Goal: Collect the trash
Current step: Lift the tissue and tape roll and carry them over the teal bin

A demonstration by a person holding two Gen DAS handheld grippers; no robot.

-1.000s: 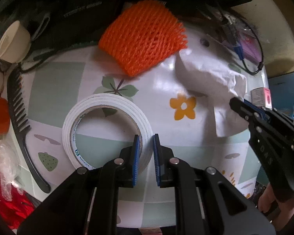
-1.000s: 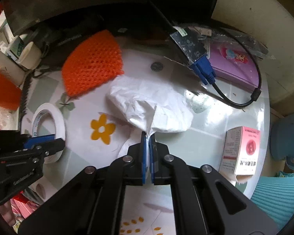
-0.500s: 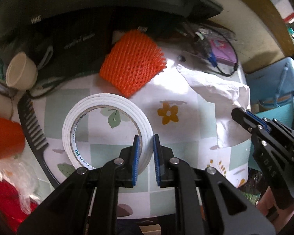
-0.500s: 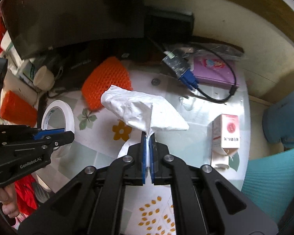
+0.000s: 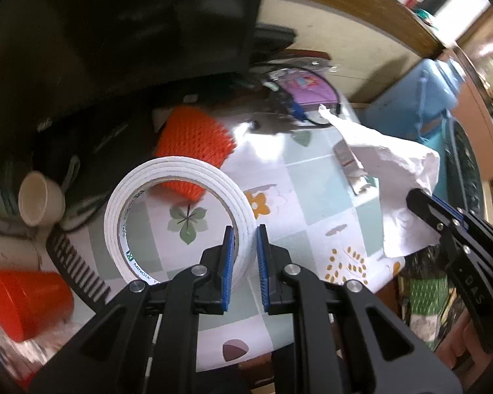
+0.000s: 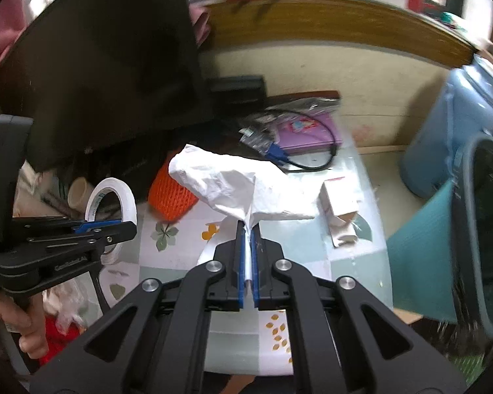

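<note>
A white tape roll (image 5: pixel 180 165) hangs above the flowered table (image 5: pixel 312 203), and my left gripper (image 5: pixel 245 229) is shut on its wall, one pad inside the ring and one outside. A crumpled white tissue (image 6: pixel 233 180) is lifted off the table with my right gripper (image 6: pixel 247 226) shut on its lower corner. In the left wrist view the right gripper (image 5: pixel 424 202) shows at the right with the tissue (image 5: pixel 397 170) hanging from it. In the right wrist view the left gripper (image 6: pixel 128 226) and its tape roll (image 6: pixel 128 197) are at the left.
An orange foam net (image 5: pixel 194 138) lies near the dark monitor (image 5: pixel 115 32). A small carton (image 6: pixel 338 203) lies on its side beside a cable and purple booklet (image 6: pixel 309 131). A black comb (image 5: pixel 79 269), beige cup (image 5: pixel 39 202) and red cup (image 5: pixel 23 298) sit left. A dark bin (image 6: pixel 486 229) stands right.
Both grippers have risen, lifting the tape roll and the tissue off the table. The table looks smaller, and the bin and floor have come into view on the right.
</note>
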